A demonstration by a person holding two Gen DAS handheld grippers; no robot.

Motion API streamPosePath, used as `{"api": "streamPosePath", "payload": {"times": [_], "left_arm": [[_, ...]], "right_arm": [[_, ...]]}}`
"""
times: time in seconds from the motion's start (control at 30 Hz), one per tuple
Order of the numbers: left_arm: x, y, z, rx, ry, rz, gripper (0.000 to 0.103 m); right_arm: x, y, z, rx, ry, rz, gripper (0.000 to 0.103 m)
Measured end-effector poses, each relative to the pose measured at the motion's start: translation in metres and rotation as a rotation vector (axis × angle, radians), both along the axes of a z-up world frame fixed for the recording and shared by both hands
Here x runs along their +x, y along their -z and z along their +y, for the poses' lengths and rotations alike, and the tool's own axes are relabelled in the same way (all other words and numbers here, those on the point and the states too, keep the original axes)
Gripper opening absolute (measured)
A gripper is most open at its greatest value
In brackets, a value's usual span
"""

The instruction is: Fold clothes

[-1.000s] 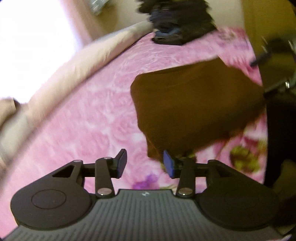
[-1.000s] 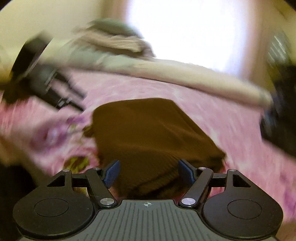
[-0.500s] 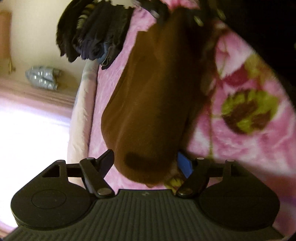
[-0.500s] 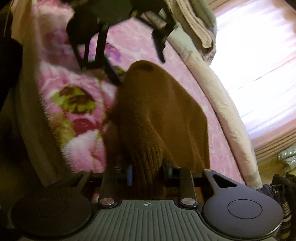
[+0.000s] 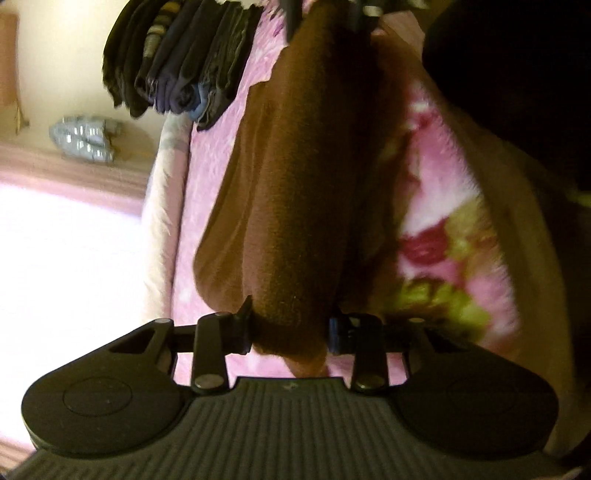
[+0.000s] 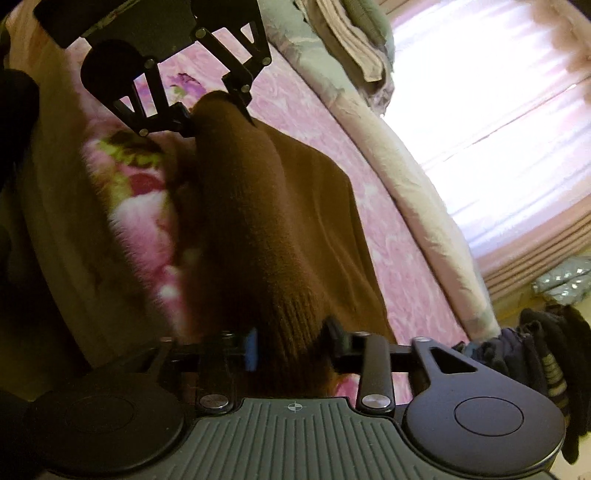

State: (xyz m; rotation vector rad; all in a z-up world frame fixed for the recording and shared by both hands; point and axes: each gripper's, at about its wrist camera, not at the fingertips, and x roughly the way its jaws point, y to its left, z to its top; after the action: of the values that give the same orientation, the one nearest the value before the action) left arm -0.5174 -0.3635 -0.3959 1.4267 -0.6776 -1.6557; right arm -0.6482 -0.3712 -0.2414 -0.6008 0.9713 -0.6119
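Note:
A folded brown knit sweater lies near the front edge of a bed with a pink floral blanket. My left gripper is shut on one near corner of the sweater. My right gripper is shut on the ribbed hem at the other corner of the sweater. In the right wrist view the left gripper shows at the far end of the sweater, clamped on its edge. Both views are tilted sideways.
A stack of dark folded clothes sits on the bed beyond the sweater and shows in the right wrist view. A cream quilt runs along the bed's far side under a bright window. Grey and beige laundry lies on it.
Both grippers came down to the sweater's near edge and closed on it, the right first, then the left. The views rolled sideways as they did.

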Motion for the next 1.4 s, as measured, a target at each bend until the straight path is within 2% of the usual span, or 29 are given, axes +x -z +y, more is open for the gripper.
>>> {"api": "streamPosePath", "payload": {"times": [0.1, 0.27, 0.33, 0.37, 0.4, 0.43, 0.53, 0.6, 0.73, 0.87, 0.93, 1.0, 1.13, 1.17, 1.3, 1.37, 1.4], "left_arm": [[0.000, -0.011, -0.004, 0.033, -0.025, 0.050, 0.031], [0.003, -0.029, -0.015, 0.091, -0.055, 0.121, 0.030], [0.004, -0.033, -0.019, 0.114, -0.066, 0.140, 0.030], [0.003, -0.035, -0.022, 0.119, -0.069, 0.144, 0.030], [0.003, -0.036, -0.025, 0.121, -0.070, 0.149, 0.030], [0.003, -0.038, -0.027, 0.124, -0.071, 0.153, 0.030], [0.005, -0.051, -0.040, 0.122, -0.074, 0.172, 0.030], [0.010, -0.064, -0.044, 0.094, -0.081, 0.181, 0.030], [0.019, -0.113, -0.064, -0.039, -0.136, 0.213, 0.030], [0.016, -0.145, -0.044, -0.161, -0.158, 0.174, 0.029], [0.009, -0.141, -0.017, -0.163, -0.148, 0.148, 0.029], [-0.001, -0.116, 0.007, -0.093, -0.147, 0.159, 0.030], [-0.024, -0.054, 0.045, 0.083, -0.158, 0.170, 0.030], [-0.028, -0.044, 0.053, 0.102, -0.159, 0.167, 0.030], [-0.035, -0.025, 0.076, 0.102, -0.166, 0.171, 0.030], [-0.034, -0.025, 0.079, 0.107, -0.180, 0.192, 0.030], [-0.033, -0.024, 0.081, 0.110, -0.186, 0.203, 0.030]], "right_arm": [[-0.001, 0.004, 0.015, -0.017, -0.008, -0.033, 0.065], [0.014, 0.009, 0.014, -0.047, -0.028, -0.062, 0.065], [0.018, 0.017, 0.007, -0.060, -0.025, -0.027, 0.065], [0.020, 0.021, 0.002, -0.069, -0.027, -0.004, 0.063], [0.020, 0.021, -0.003, -0.068, -0.029, 0.004, 0.038], [0.019, 0.018, -0.009, -0.057, -0.032, -0.001, 0.027], [0.017, 0.003, -0.028, -0.031, -0.044, -0.022, 0.021], [0.018, -0.014, -0.047, -0.054, -0.057, -0.038, 0.021], [0.029, -0.060, -0.085, -0.192, -0.086, -0.103, 0.021], [0.019, -0.073, -0.080, -0.226, -0.143, -0.142, 0.021], [0.013, -0.077, -0.074, -0.235, -0.172, -0.159, 0.021], [0.007, -0.081, -0.069, -0.245, -0.202, -0.177, 0.021], [-0.018, -0.030, -0.040, -0.087, -0.209, -0.104, 0.021], [-0.023, -0.017, -0.030, -0.041, -0.205, -0.084, 0.021], [-0.043, -0.001, -0.002, 0.028, -0.179, -0.097, 0.022], [-0.045, 0.000, 0.003, 0.022, -0.171, -0.098, 0.022], [-0.044, -0.001, 0.005, 0.009, -0.169, -0.097, 0.026]]}}
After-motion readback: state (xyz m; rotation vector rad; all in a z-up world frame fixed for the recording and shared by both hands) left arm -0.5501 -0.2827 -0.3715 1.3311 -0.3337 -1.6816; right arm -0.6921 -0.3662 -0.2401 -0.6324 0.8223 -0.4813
